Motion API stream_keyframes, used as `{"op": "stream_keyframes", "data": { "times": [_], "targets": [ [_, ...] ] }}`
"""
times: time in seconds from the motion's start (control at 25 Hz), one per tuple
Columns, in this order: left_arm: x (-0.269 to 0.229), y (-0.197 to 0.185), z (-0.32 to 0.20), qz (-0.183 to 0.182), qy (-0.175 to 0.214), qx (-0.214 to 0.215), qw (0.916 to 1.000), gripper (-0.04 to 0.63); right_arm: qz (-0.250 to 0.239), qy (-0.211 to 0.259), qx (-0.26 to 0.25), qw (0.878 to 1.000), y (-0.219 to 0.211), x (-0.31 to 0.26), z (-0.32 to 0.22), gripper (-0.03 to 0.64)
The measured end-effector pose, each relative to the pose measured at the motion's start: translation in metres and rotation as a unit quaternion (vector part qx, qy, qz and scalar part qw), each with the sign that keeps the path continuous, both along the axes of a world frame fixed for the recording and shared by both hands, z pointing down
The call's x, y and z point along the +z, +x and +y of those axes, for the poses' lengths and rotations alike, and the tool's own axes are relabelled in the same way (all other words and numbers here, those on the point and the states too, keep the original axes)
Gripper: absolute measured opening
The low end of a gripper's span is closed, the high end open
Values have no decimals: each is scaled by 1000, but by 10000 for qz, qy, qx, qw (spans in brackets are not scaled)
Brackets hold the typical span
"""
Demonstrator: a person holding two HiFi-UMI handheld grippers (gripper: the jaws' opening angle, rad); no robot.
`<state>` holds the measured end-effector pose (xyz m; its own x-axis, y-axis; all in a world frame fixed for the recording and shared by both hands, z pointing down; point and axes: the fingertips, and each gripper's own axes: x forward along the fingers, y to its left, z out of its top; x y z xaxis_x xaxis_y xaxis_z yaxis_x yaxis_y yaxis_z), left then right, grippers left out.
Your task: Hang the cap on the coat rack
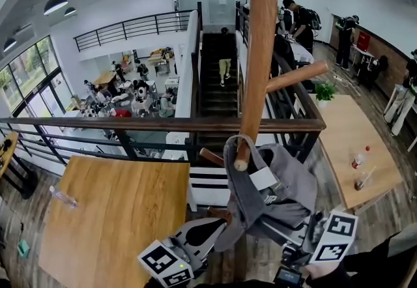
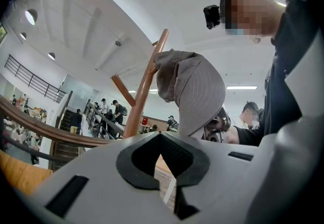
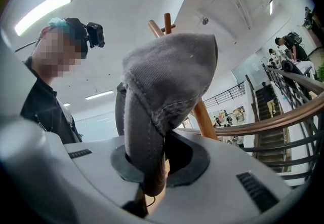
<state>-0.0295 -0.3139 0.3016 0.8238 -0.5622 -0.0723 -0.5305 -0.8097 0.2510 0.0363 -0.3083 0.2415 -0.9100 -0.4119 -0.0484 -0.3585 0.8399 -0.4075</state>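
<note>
The grey cap point(image 1: 281, 184) hangs low against the wooden coat rack point(image 1: 261, 52), its crown draped round the end of a lower peg point(image 1: 242, 155). From the lower left, my left gripper point(image 1: 217, 225) is shut on the cap's brim point(image 2: 196, 94). The brim curves down to the jaw tips of the left gripper point(image 2: 169, 167). From the lower right, my right gripper point(image 1: 288, 230) is shut on the cap's back band. In the right gripper view that band of the cap point(image 3: 167, 76) runs down between the pads of the right gripper point(image 3: 152, 172). The rack pole point(image 3: 207, 119) stands just behind the cap.
A second peg point(image 1: 297, 77) juts up to the right. A balcony railing point(image 1: 163, 125) runs behind the rack, with a stairwell beyond it. A wooden table point(image 1: 111, 215) stands at the lower left. Another table point(image 1: 345, 124) with bottles point(image 1: 357, 161) is at the right.
</note>
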Motion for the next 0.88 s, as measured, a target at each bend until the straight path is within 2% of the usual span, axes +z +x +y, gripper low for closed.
{"op": "stream_keyframes", "data": {
  "times": [0.48,0.88],
  "targets": [
    [16,-14,-15,-59,-126,-180,9997,0,457,-243,181,9985,2,37,-24,48],
    [15,-17,-10,-89,-169,-197,9996,0,1116,-420,207,9927,1,85,-25,48]
  ]
}}
